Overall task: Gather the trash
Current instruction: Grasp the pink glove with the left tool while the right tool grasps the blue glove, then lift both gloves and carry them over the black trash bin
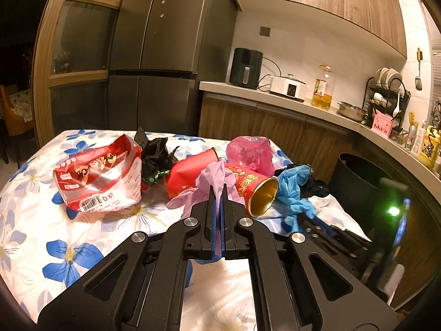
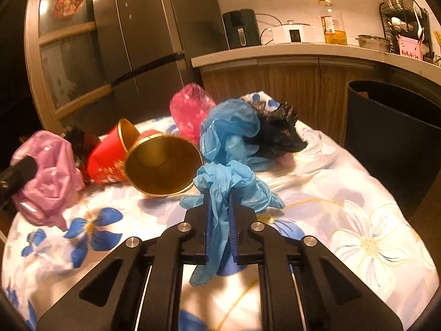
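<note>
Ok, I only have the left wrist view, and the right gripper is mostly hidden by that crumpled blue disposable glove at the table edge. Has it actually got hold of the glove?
Observer: Yes. In the right wrist view the right gripper is shut on the crumpled blue disposable glove, with a strip hanging down between its fingers.
Operator: Is the nearer red paper cup with the gold lining empty?
Observer: That view looks straight into the nearer red paper cup, and it looks empty.
Operator: Anything under the crinkled black plastic bag?
Observer: A small pink bit pokes out below the crinkled black plastic bag. I cannot tell what it is.
</note>
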{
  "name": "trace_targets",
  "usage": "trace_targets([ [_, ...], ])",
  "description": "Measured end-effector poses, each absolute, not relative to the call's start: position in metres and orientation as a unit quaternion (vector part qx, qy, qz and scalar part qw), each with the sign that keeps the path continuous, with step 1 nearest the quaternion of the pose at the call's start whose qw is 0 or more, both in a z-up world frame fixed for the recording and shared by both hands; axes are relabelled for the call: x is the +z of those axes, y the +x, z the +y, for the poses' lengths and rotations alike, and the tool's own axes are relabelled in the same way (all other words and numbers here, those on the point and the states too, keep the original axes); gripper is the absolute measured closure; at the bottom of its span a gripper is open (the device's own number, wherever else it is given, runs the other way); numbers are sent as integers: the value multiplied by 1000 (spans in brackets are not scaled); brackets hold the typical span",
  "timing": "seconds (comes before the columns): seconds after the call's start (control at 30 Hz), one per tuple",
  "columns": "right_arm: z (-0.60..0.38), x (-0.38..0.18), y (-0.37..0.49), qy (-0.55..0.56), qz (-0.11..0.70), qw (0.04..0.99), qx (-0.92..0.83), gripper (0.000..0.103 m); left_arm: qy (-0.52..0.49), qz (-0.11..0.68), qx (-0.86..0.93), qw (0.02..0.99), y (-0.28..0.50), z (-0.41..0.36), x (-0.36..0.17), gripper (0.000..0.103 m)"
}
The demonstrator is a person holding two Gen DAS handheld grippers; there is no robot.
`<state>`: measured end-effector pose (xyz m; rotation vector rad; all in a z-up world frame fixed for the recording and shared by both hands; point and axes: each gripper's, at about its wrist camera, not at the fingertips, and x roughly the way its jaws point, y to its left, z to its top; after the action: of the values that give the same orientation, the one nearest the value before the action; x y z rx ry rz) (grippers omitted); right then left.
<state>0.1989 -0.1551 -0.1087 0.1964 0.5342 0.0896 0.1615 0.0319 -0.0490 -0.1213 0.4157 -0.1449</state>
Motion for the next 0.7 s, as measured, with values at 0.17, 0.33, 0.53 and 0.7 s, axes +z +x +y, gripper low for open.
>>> trace_targets([
  [0.17,-164,-95,171,88,244,964,56,92,-58,203,-77,974,159,24,-45,102],
  [0.33,-177,-82,152,89,226,968,58,92,-52,200,-92,974,156,10,-42,102],
  [0.53,-196,-66,135,99,200,973,52,92,-45,196,-109,973,151,-9,-38,102],
  [0.7,-216,-54,126,107,180,977,39,93,-33,190,-124,973,151,-30,-33,102],
])
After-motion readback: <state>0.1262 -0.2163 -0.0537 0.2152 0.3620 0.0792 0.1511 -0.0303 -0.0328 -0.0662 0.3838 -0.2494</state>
